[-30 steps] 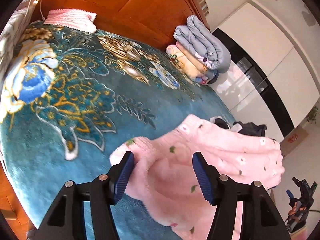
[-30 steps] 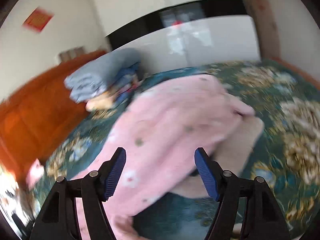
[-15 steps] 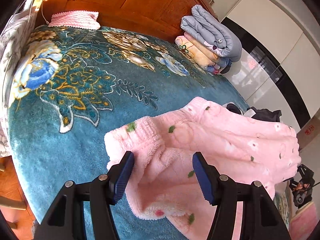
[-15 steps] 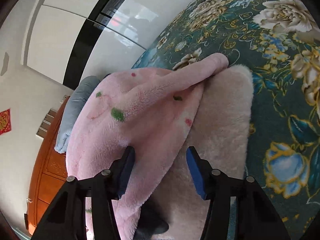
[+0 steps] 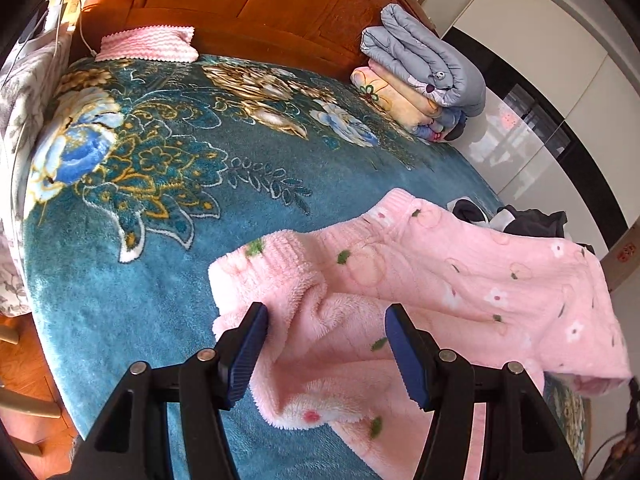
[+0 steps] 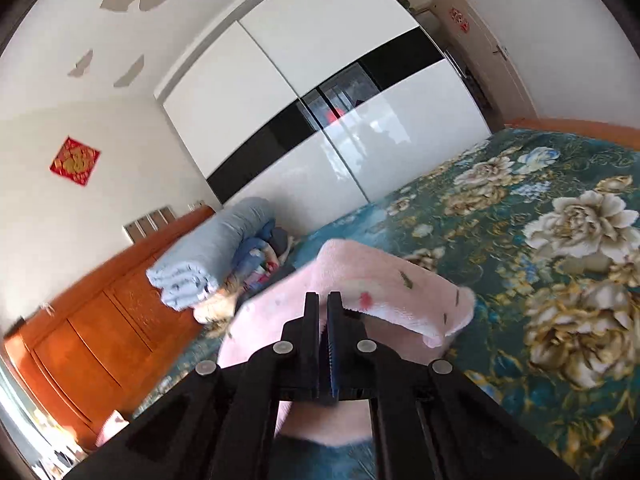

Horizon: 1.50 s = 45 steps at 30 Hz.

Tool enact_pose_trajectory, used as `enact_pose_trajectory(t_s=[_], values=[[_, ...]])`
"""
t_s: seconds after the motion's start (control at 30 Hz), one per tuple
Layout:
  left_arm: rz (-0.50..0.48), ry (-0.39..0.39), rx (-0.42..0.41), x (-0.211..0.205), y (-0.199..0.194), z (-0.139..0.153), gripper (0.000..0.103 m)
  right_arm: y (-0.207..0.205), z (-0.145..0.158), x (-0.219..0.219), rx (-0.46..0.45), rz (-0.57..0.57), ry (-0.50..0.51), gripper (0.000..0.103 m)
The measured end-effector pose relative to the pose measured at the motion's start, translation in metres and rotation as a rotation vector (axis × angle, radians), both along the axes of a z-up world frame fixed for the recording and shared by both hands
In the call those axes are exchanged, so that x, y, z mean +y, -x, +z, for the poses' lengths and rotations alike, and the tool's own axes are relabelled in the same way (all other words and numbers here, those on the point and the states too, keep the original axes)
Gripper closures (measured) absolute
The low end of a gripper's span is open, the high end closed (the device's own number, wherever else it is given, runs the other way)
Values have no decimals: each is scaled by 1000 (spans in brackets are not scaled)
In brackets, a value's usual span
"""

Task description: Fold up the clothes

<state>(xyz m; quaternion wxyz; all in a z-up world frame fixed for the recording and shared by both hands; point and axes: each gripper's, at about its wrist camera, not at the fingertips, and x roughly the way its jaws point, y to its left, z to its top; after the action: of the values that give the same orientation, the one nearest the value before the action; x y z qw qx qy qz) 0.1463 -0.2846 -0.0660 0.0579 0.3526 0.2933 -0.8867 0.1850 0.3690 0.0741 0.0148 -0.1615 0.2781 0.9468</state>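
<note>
A fluffy pink garment (image 5: 420, 280) with small flower and leaf prints lies across the teal floral bedspread (image 5: 140, 168). My left gripper (image 5: 326, 336) is open, its blue pads straddling the garment's ribbed end without clamping it. In the right wrist view my right gripper (image 6: 323, 312) is shut on a fold of the pink garment (image 6: 384, 280) and holds that part lifted above the bed. The far end of the garment hangs raised at the right in the left wrist view.
A stack of folded quilts (image 5: 424, 76) sits by the wooden headboard (image 5: 248, 0). A pink pillow (image 5: 148, 44) lies at the head. Dark clothes (image 5: 532, 222) rest behind the garment. A white and black wardrobe (image 6: 332, 120) stands beside the bed.
My right gripper went from open around the pink garment to shut on it and lifted it. My left gripper stayed open and moved closer over the ribbed end.
</note>
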Motion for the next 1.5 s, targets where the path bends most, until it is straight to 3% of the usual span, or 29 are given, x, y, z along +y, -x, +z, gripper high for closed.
enact_pose_trajectory(t_s=[0.13,0.2,0.27,0.33,0.37,0.4,0.5,0.6,0.67,0.77,0.93,0.97,1.0,1.07,1.3,1.37,1.47,1.5], values=[[-25,9,-13,10,3,4,38,-8,-88,-12,-263,66,46,99],[-41,18,-16,16,3,7,38,-13,-117,-16,-321,95,73,96],[-53,21,-14,19,1,10,38,-22,-127,-15,-321,95,87,96],[-52,9,-5,20,-1,12,38,-29,-127,-2,-299,48,105,77],[-52,3,0,21,-2,14,38,-31,-128,10,-279,16,138,52],[-52,-2,3,22,-2,15,38,-31,-129,24,-255,-19,186,41],[-75,-11,9,31,-3,18,38,-15,-151,67,-214,-111,441,41],[-94,1,14,37,-6,23,38,17,-181,89,-251,-141,663,41],[-92,7,16,37,-9,26,38,35,-191,90,-270,-157,715,41],[-83,13,17,34,-13,29,38,56,-187,98,-229,-204,731,39],[-80,15,18,32,-17,31,38,95,-184,109,-276,-290,711,39],[-82,18,18,32,-18,32,38,92,-173,110,-259,-299,670,53],[-85,22,18,32,-18,33,38,84,-159,111,-232,-307,614,75],[-88,30,16,31,-18,34,38,68,-129,113,-179,-321,502,89],[-83,28,9,28,-18,29,38,10,-26,120,6,-364,109,92],[-83,7,3,26,-16,23,38,-23,-14,117,54,-350,14,92],[-80,-12,-29,26,-10,14,38,-35,-58,140,-130,-356,60,91],[-80,-20,-32,24,-10,14,38,-35,-82,151,-220,-366,129,91]])
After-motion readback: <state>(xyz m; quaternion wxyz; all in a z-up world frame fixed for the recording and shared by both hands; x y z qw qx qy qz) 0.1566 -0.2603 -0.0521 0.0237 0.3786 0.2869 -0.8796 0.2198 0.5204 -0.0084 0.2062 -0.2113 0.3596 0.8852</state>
